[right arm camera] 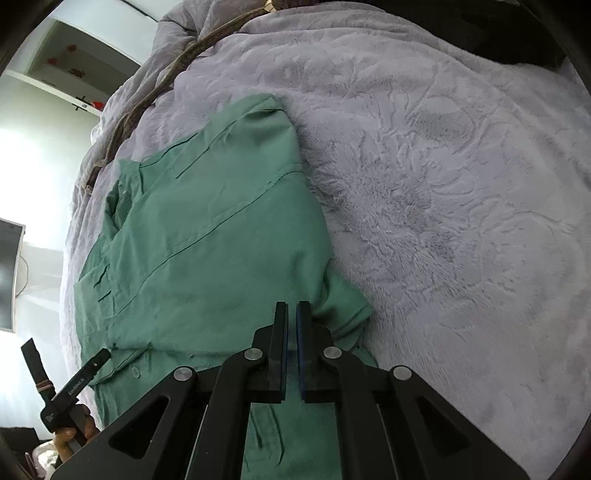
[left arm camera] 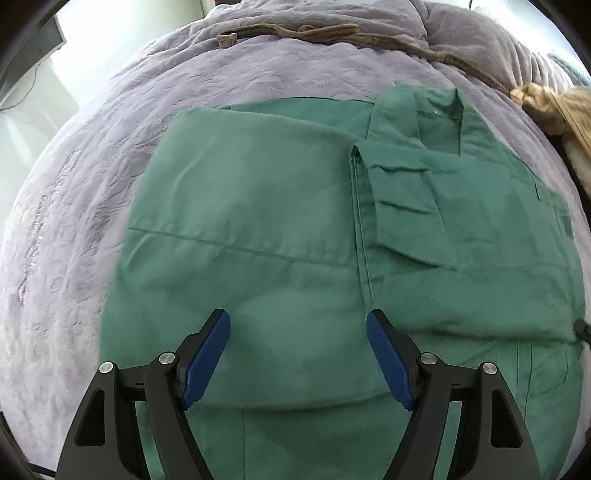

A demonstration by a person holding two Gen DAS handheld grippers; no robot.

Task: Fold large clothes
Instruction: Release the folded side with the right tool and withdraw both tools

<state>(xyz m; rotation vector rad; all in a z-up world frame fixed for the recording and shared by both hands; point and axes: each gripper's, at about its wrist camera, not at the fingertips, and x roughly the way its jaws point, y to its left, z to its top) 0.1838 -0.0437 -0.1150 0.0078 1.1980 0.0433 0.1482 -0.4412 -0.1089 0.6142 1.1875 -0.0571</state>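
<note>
A green shirt [left arm camera: 258,206] lies partly folded on a lilac bedspread [left arm camera: 85,184], its collar and a folded sleeve at the upper right. My left gripper [left arm camera: 298,325] is open and empty, hovering just above the shirt's lower middle. In the right wrist view the same shirt [right arm camera: 207,236] lies to the left of centre. My right gripper [right arm camera: 291,310] has its jaws nearly together over the shirt's right edge; a fold of green cloth bulges just beyond the tips, but whether cloth is pinched cannot be seen. The left gripper shows at the lower left of the right wrist view [right arm camera: 62,391].
The plush lilac bedspread [right arm camera: 443,184] fills the right side. A brown knitted cord [left arm camera: 332,35] runs across the far part of the bed. A tan fluffy item [left arm camera: 554,107] lies at the right edge. A monitor [right arm camera: 7,273] and wall shelves stand beyond the bed.
</note>
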